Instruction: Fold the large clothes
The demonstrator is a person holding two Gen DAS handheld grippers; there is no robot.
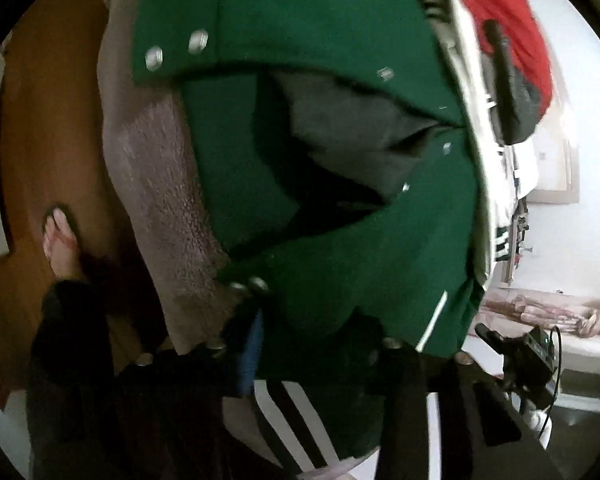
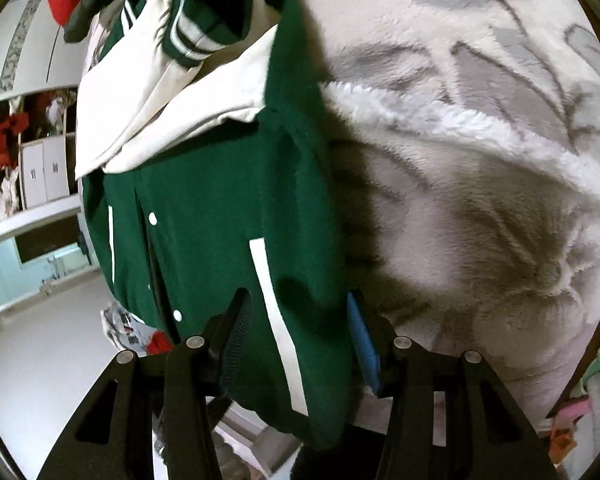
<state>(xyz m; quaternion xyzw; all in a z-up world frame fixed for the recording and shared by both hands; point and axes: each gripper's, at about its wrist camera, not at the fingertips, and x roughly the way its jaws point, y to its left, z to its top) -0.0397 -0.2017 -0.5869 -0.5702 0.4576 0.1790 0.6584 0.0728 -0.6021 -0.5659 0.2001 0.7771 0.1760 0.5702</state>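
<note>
A green varsity jacket (image 1: 320, 32) with white snaps, a grey lining and white sleeves (image 2: 148, 92) hangs over a bed. In the left wrist view my left gripper (image 1: 316, 332) sits at the bottom of the frame. Its dark fingers, one with a blue pad (image 1: 252, 344), are closed on the jacket's lower edge just above the striped hem (image 1: 296, 412). In the right wrist view my right gripper (image 2: 300, 320) is shut on another thick edge of the green jacket (image 2: 220, 200), beside a white pocket stripe (image 2: 276, 320).
A fleecy blanket with a grey leaf pattern (image 2: 480, 120) covers the bed; it looks brownish (image 1: 160, 200) in the left wrist view. A person's bare foot (image 1: 60, 236) stands on the wooden floor (image 1: 44, 120). A red garment (image 1: 500, 12) lies behind. White cabinets (image 2: 44, 172) stand at left.
</note>
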